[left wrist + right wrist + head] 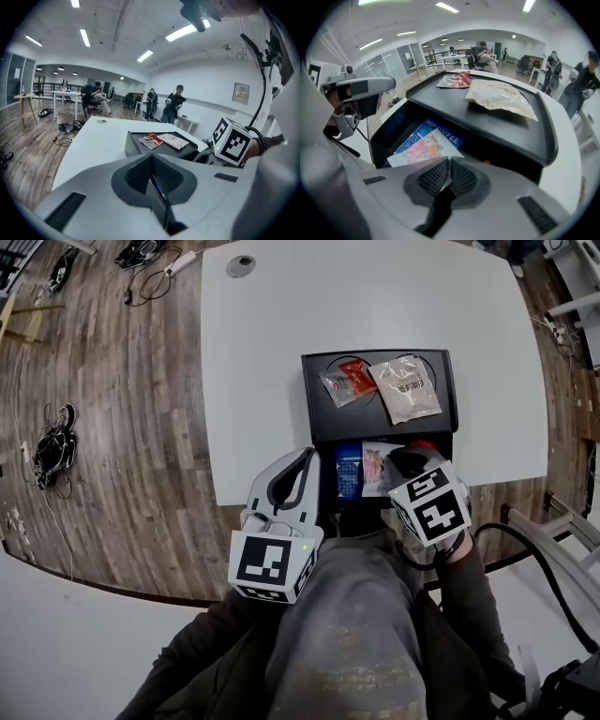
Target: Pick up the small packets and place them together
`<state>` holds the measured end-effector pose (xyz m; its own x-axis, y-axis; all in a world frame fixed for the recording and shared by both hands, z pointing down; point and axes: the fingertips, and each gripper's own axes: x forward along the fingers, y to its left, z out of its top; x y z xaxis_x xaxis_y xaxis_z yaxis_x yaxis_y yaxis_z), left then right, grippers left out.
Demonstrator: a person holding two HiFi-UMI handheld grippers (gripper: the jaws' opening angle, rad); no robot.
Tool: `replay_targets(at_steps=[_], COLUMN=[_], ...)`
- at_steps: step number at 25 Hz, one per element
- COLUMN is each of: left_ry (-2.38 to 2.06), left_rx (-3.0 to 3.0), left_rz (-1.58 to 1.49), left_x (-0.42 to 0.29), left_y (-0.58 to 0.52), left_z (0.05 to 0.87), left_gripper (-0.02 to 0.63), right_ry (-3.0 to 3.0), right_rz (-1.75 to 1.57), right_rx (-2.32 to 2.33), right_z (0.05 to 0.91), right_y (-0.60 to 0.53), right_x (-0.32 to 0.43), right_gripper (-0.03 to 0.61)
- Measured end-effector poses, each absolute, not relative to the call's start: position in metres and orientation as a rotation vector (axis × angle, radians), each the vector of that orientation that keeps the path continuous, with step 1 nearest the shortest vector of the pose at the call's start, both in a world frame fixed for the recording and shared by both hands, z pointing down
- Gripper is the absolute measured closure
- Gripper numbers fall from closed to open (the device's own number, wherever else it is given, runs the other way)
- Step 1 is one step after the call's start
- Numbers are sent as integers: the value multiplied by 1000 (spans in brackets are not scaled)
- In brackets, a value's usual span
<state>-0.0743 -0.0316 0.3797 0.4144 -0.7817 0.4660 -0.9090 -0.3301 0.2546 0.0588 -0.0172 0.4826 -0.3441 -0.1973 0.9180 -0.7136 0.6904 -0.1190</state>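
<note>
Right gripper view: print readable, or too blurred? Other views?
Right gripper view: strong fisheye bend, dark corners, but the blue coffee packet reads sharp. Left gripper view: ceiling lights flare, tray small. Head view: evenly lit, white table nearly washed out.

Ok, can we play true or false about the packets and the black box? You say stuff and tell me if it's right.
1. The red packet lies on top of the black box. True.
2. The tan packet lies down in the low part of the box with the blue packet. False: it lies on top, right beside the red packet.
3. The blue packet says DRIP COFFEE on it. True.
4. The right gripper is holding the red packet. False: its jaws are closed on the corner of the pink and white packet, down in the low part of the box, on top of the blue packet.
</note>
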Motion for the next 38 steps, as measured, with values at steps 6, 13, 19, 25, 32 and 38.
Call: replay_targets(at_steps=[6, 13, 19, 25, 32, 38], left_ry=[-1447, -1435, -1456, -1465, -1482, -1475], left_rx=[2197, 2219, 2202, 2171, 2163, 2202], left_rz=[356, 355, 353, 355, 353, 329], left_x=[-75, -64, -67, -71, -75, -69], left_y=[-30, -25, -26, -27, -26, -22], left_z=[378, 374, 373, 378, 378, 367], left_gripper=[611, 611, 611, 611, 611, 611], right_ry=[-1960, -1971, -1936, -1940, -1989, -2100], right_rz=[620, 644, 625, 671, 475, 485], right_rx=[716, 716, 629, 591, 615, 680], right_z=[469, 463, 474, 477, 458, 426], right_y=[-15, -13, -9, -8, -6, 4], right_x=[56, 59, 48, 49, 47, 42], right_gripper=[575, 534, 304, 322, 518, 563])
